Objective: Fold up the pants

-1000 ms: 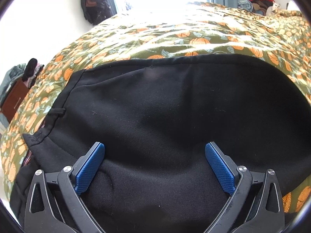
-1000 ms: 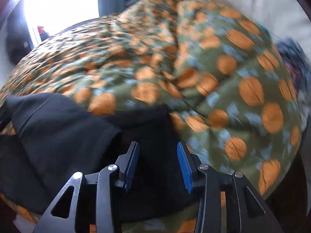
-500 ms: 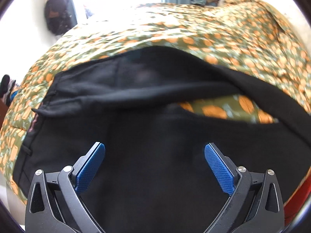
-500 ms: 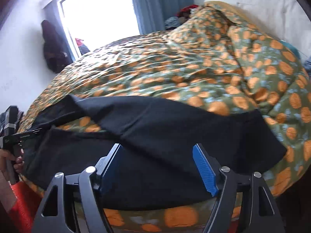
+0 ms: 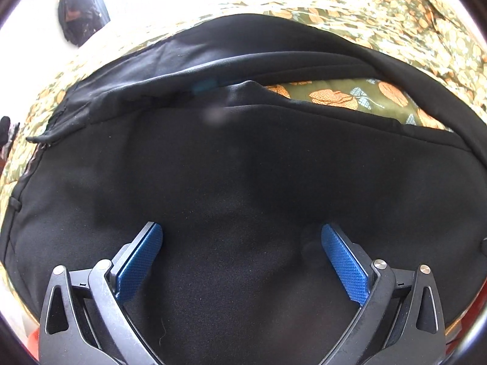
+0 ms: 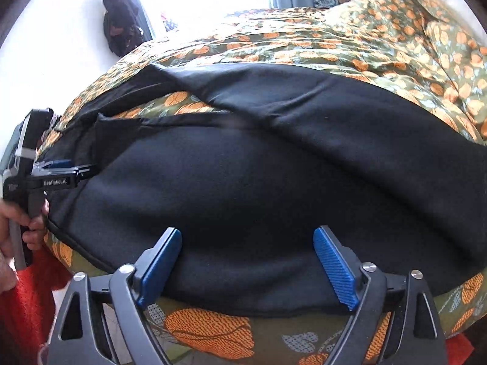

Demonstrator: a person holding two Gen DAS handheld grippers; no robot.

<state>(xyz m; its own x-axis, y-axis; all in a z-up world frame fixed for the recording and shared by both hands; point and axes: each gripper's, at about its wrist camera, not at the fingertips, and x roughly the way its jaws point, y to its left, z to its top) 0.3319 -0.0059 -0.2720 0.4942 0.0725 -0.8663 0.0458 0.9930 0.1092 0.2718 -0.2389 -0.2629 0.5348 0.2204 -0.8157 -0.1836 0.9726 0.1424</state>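
Left gripper [image 5: 242, 243] hangs low over the black pants [image 5: 243, 182], blue pads spread wide and nothing caught between them. Right gripper [image 6: 248, 248] is just as splayed, its fingers hovering at the near hem of the pants with only cloth below, not pinched. Those pants lie flat on the pumpkin-print bedspread [image 6: 380, 39], which serves as our landmark: they sit along its near edge, running across it from side to side. One leg lies closer to the edge, the other angles off further up the bedspread, and a wedge of orange-and-olive print shows between the two. In the right wrist view the left gripper appears side-on at the far left end of the pants, gripped by the person's hand [image 6: 30, 228], its tips right at the fabric there. Beyond the bedspread's far side, a dark bag [image 6: 120, 33] hangs against the bright wall beside the window. Something red [image 6: 27, 304] sits below the bedspread's near left corner.
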